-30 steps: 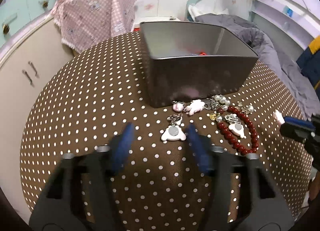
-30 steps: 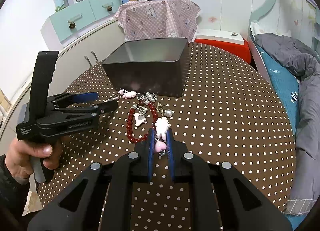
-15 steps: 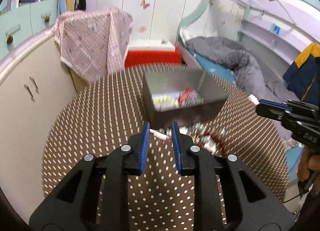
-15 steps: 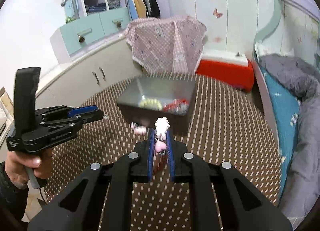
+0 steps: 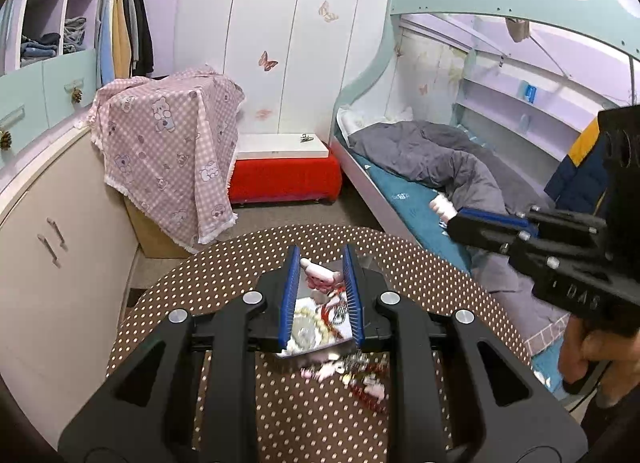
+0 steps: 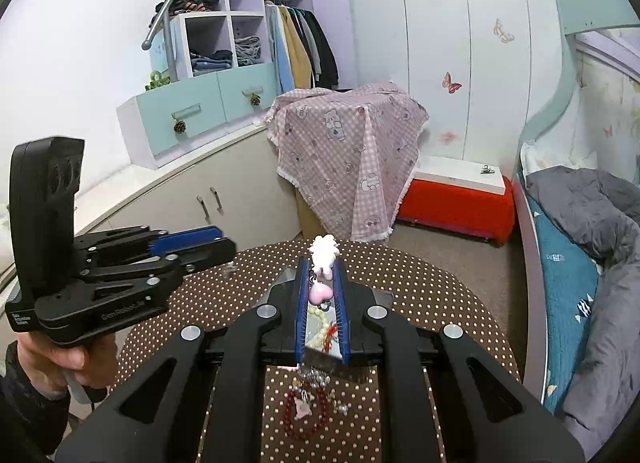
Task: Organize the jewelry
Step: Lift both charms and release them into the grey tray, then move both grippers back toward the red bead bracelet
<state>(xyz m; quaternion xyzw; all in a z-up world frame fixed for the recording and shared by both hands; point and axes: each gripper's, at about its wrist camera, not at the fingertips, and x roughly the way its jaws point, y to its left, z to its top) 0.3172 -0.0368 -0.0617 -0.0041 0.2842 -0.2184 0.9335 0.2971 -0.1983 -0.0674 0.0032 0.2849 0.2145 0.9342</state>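
My left gripper (image 5: pixel 320 263) is shut on a white-and-pink charm (image 5: pixel 318 277) and holds it high above the grey metal box (image 5: pixel 316 333), which holds pearl and red pieces. My right gripper (image 6: pixel 321 267) is shut on a white bear charm with a pink heart (image 6: pixel 323 259), also raised over the box (image 6: pixel 320 331). Loose jewelry, with a red bead bracelet (image 6: pixel 306 421), lies on the dotted brown table (image 6: pixel 440 291) in front of the box; it also shows in the left wrist view (image 5: pixel 366 383). Each gripper shows in the other's view: the left (image 6: pixel 224 245), the right (image 5: pixel 450 219).
The round table (image 5: pixel 224 275) has its far edge just beyond the box. A pink checked cloth covers a stand (image 5: pixel 168 151) behind it. A red bench (image 5: pixel 284 179), a bed with a grey duvet (image 5: pixel 432 159) and cream cabinets (image 5: pixel 52 231) surround the table.
Both grippers have risen well above the table. The left gripper went from open over the charms to shut on one; the right kept its charm.
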